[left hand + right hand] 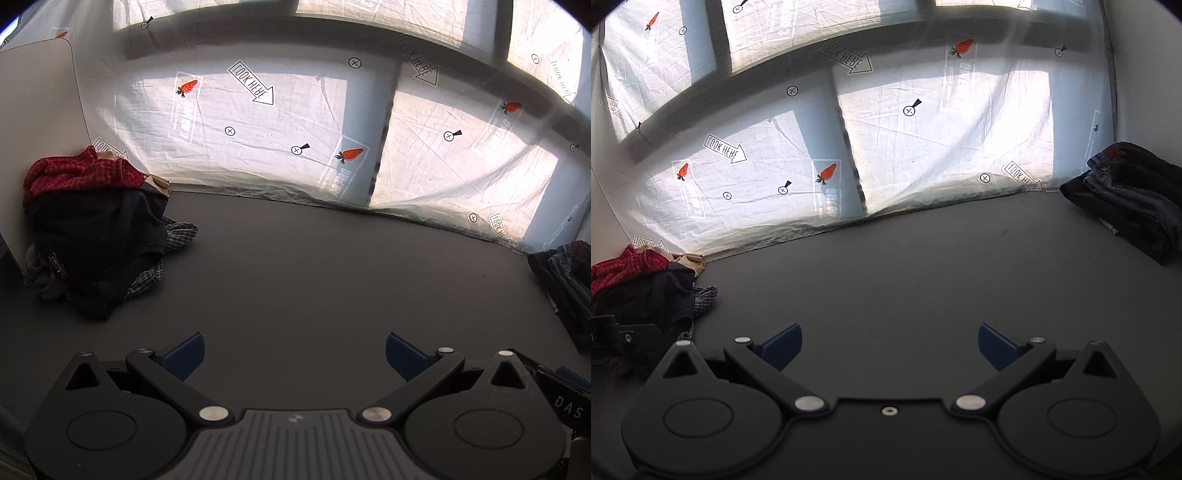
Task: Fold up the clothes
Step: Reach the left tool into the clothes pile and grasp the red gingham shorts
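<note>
Unfolded pile (92, 229) ahead-left of left gripper (293, 354), nearer it than right gripper (890, 347); both jaws wide, empty. Folded stack (1130, 199), apparently jeans, far right on surface (314, 266).

Two grippers are in view, the left gripper (293, 356) and the right gripper (890, 347), each with two blue fingertips (184, 354) spread apart. Two heaps of clothes sit on one dark grey table (905, 280): one unfolded pile (92, 229) at the left and one folded stack (1130, 199) at the right. One printed white sheet (258, 122) hangs behind, showing at least four carrot prints.
</note>
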